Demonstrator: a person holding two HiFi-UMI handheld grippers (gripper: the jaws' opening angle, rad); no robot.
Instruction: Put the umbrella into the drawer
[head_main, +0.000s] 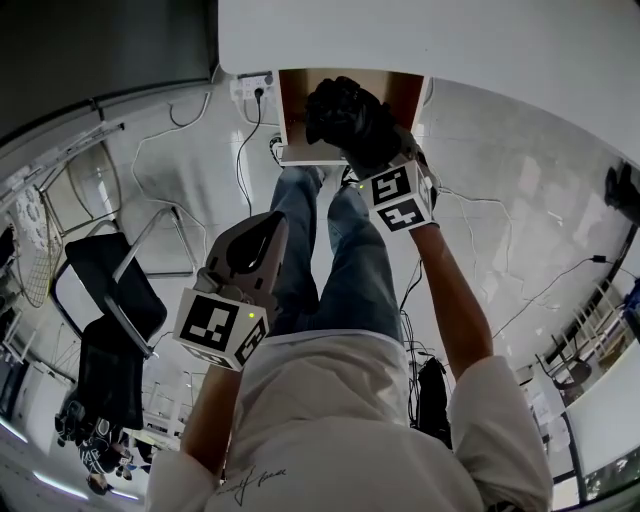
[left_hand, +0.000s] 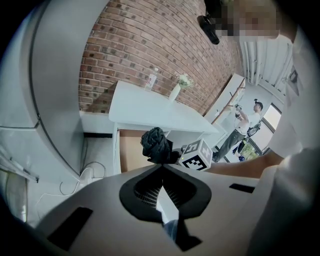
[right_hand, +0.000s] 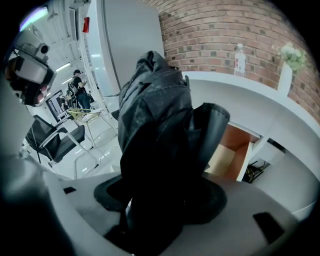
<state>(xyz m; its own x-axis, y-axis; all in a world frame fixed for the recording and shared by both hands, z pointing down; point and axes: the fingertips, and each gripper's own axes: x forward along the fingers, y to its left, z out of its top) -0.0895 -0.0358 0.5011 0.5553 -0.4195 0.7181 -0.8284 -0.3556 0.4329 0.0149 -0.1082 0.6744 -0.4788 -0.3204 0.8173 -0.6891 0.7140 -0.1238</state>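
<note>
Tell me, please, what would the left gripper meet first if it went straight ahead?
The left gripper would probably meet the umbrella first, by the open drawer, though depth is unclear.

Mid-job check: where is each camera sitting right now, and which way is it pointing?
Head view: on the person's head, facing steeply down; shows their shirt and legs, the left gripper, and the right gripper holding the umbrella at the open drawer.
Left gripper view: on the left gripper, looking along its shut, empty jaws toward the desk and brick wall; shows the person's right forearm.
Right gripper view: on the right gripper, looking along jaws shut on the umbrella, toward the desk.
Shared: all three show the umbrella and drawer.
</note>
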